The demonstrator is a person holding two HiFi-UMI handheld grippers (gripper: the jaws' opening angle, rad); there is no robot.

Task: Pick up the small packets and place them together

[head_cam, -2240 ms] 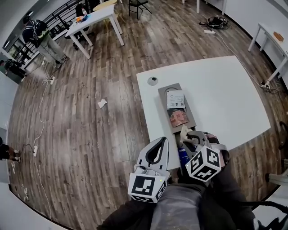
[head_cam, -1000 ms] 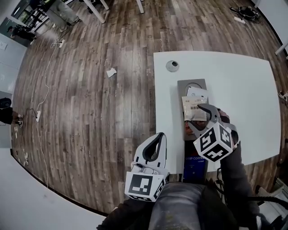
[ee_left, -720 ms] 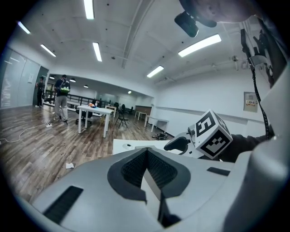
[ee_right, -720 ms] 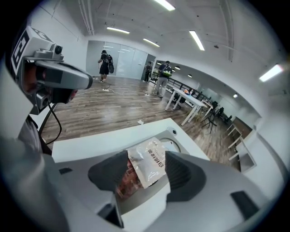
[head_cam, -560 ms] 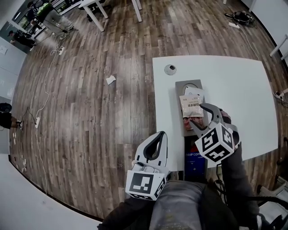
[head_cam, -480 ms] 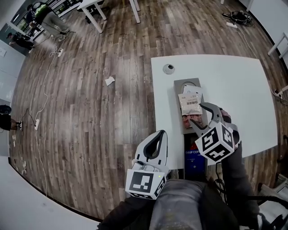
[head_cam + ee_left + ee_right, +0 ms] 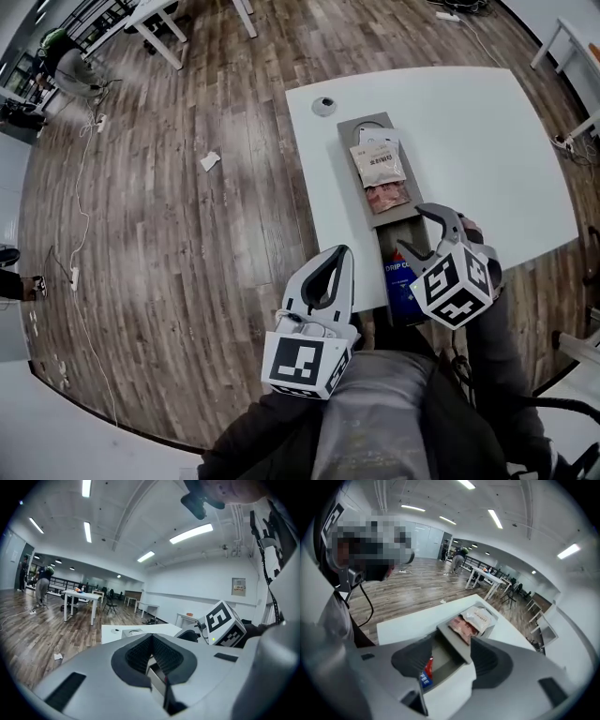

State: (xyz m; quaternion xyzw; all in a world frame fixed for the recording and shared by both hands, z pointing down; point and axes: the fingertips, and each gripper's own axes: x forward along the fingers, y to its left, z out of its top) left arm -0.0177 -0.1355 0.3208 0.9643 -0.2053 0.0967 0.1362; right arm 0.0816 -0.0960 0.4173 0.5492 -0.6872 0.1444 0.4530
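Pulled back from glossy flat packets (image 7: 378, 167), right tool (image 7: 410, 229) gapes empty; left tool (image 7: 343, 253) pressed together.

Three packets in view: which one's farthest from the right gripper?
The white printed packet, at the far end of the grey tray. The reddish packet lies nearer, and the blue packet sits right by the right gripper.

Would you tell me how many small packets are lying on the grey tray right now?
2 show clearly: a pale packet at the tray's far end, overlapping a reddish packet nearer the person. Others may lie hidden beneath.
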